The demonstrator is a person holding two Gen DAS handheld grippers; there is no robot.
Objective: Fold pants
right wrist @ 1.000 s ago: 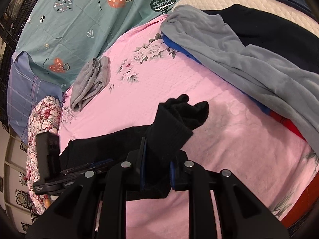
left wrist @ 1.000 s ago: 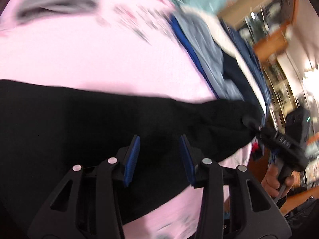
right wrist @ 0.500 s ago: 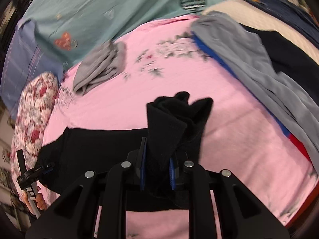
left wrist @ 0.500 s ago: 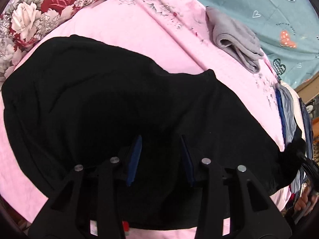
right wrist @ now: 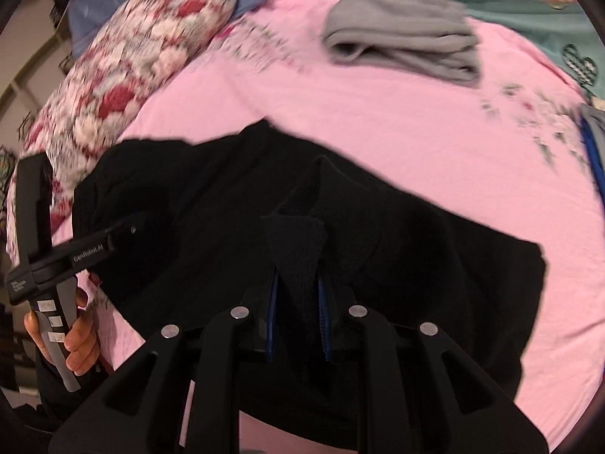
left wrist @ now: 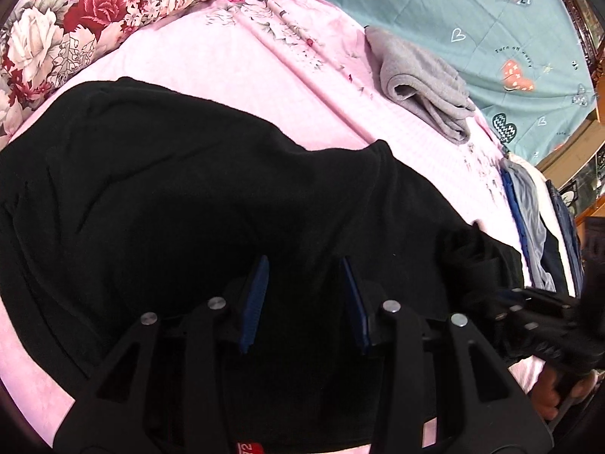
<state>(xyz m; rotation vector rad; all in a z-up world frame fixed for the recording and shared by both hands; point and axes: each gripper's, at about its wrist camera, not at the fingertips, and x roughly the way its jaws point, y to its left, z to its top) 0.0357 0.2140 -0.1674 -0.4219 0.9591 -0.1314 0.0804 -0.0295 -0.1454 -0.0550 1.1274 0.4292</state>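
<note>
Right gripper [right wrist: 297,299] clamps its blue pads on a ribbed black cuff of the pants [right wrist: 378,227], soft matte fleece spread over the pink sheet [right wrist: 378,113]. Left gripper [left wrist: 304,295] grips a thick fold of the same cloth.

pants [left wrist: 170,208] on bedsheet [left wrist: 264,75], folded garment [left wrist: 423,83] behind, pillow [left wrist: 75,19] left

The left hand-held gripper [left wrist: 304,295] points steeply down, blue pads apart with black cloth between them. The right hand-held gripper [right wrist: 297,310] also tilts down, pads pinching a cloth fold.
</note>
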